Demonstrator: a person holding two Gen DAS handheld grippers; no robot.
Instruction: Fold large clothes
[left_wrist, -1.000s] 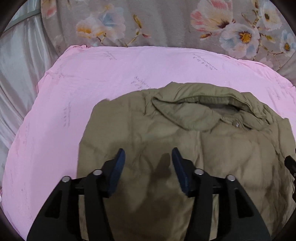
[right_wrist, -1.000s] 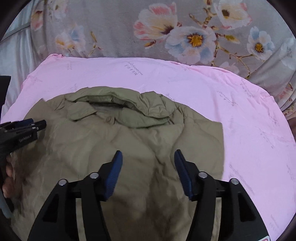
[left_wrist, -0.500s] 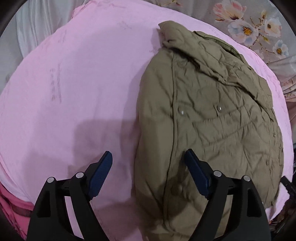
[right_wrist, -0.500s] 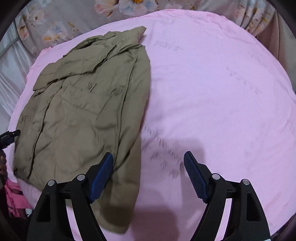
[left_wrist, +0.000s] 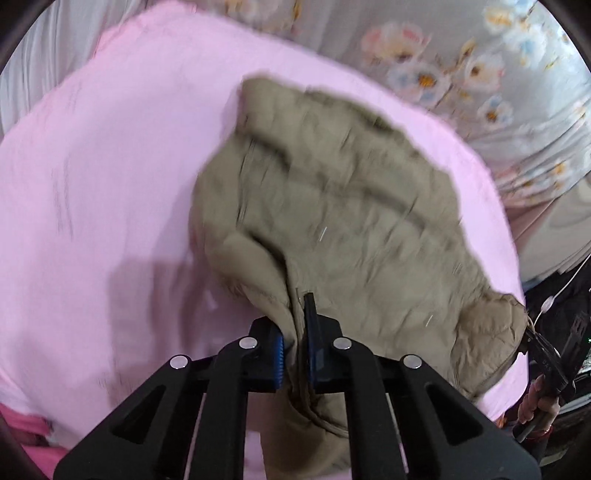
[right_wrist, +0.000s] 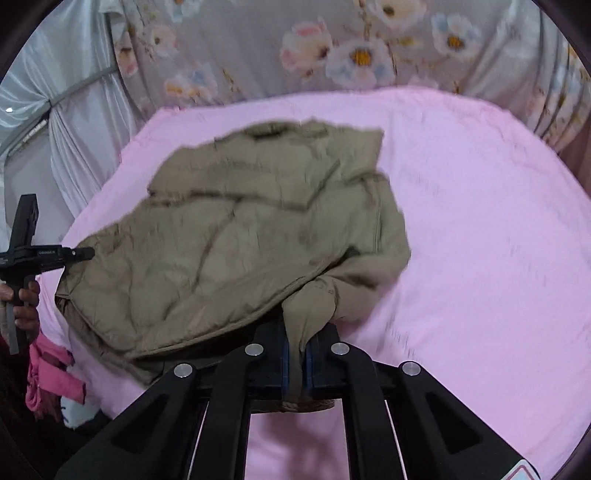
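Now both grippers pinch the olive jacket's (left_wrist: 332, 206) near hem corners.
Left gripper (left_wrist: 295, 354) closing on fabric, right gripper (right_wrist: 295, 363) clamped, ready to carry the hem over for a fold.

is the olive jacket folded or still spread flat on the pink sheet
Partly folded: the olive jacket lies doubled on the pink sheet, with its near corners bunched up in the left gripper and right gripper.

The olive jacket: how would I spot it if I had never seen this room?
Find the pink sheet below the flowered curtain. The olive jacket lies on it, its near hem pinched by both grippers; it is the only drab, quilted thing there.
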